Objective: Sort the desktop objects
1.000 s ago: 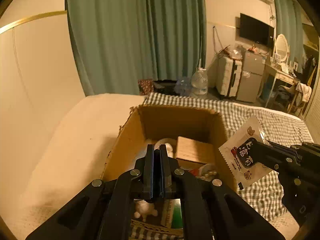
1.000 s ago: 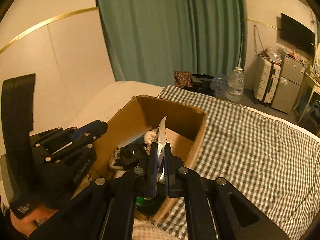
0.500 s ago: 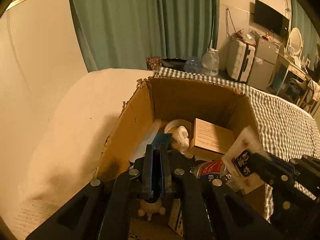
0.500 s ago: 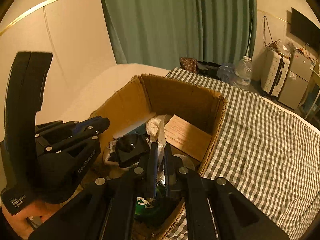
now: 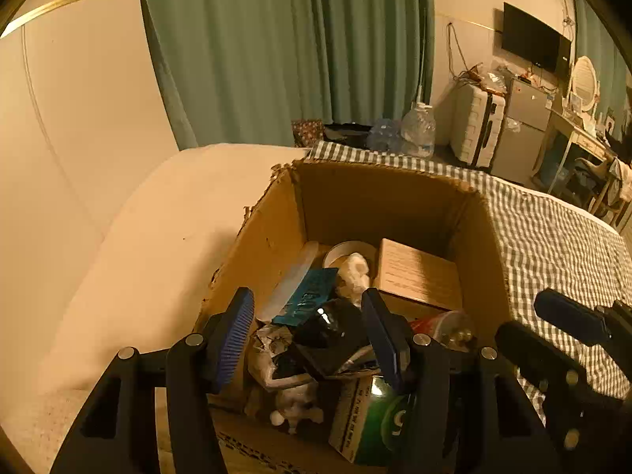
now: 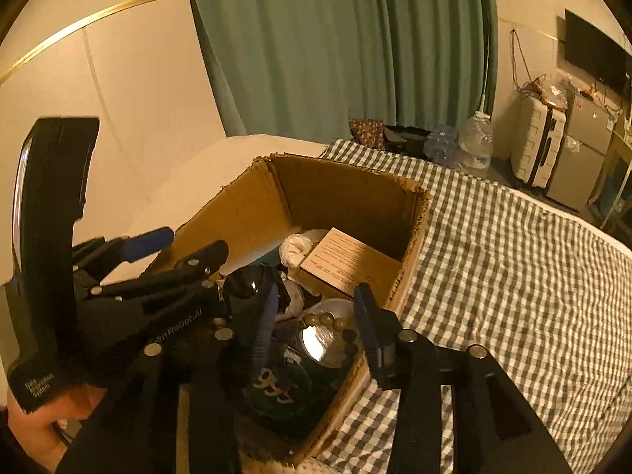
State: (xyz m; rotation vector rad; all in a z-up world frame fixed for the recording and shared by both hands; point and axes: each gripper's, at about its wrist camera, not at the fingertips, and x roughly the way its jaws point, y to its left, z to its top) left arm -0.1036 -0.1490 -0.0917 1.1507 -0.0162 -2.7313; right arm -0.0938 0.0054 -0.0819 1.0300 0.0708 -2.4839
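1. Two grippers hang over the near end of an open cardboard box (image 5: pixel 395 197) that sits on a bed, on the boundary between a cream blanket (image 5: pixel 158 245) and a green-and-white checked cover (image 5: pixel 553 237).
2. The left gripper (image 5: pixel 312 335) has its blue-padded fingers (image 5: pixel 233 331) spread wide and holds nothing; between and below them lie a black crumpled wrapper (image 5: pixel 331 335), a teal packet (image 5: pixel 308 296) and a small white figurine (image 5: pixel 292 403).
3. The right gripper (image 6: pixel 312 324) is likewise released, its fingers (image 6: pixel 367 328) apart and bare; in the gap beneath them sit a string of brown beads (image 6: pixel 328 320) over a shiny round lid (image 6: pixel 320 343) and a dark green tin (image 6: pixel 276 387) with pale numerals.
4. In the right wrist view the left gripper reaches in from the box's left wall, just beside a black glossy ball-shaped item (image 6: pixel 249 284).
5. A brown printed carton (image 5: pixel 414 276) lies against the box's far right corner, touching a white crumpled wad (image 5: pixel 355 272) next to a pale round dish (image 5: pixel 347 249).
6. A green printed can (image 5: pixel 371 422) lies at the near edge of the box, partly under the left gripper's right finger.
7. Every sorted item seen is inside the box; the checked cover to its right carries nothing near the box.
8. Teal curtains (image 5: pixel 284 51), a water jug (image 5: pixel 418 130) and a white suitcase (image 5: pixel 474 126) stand beyond the bed.
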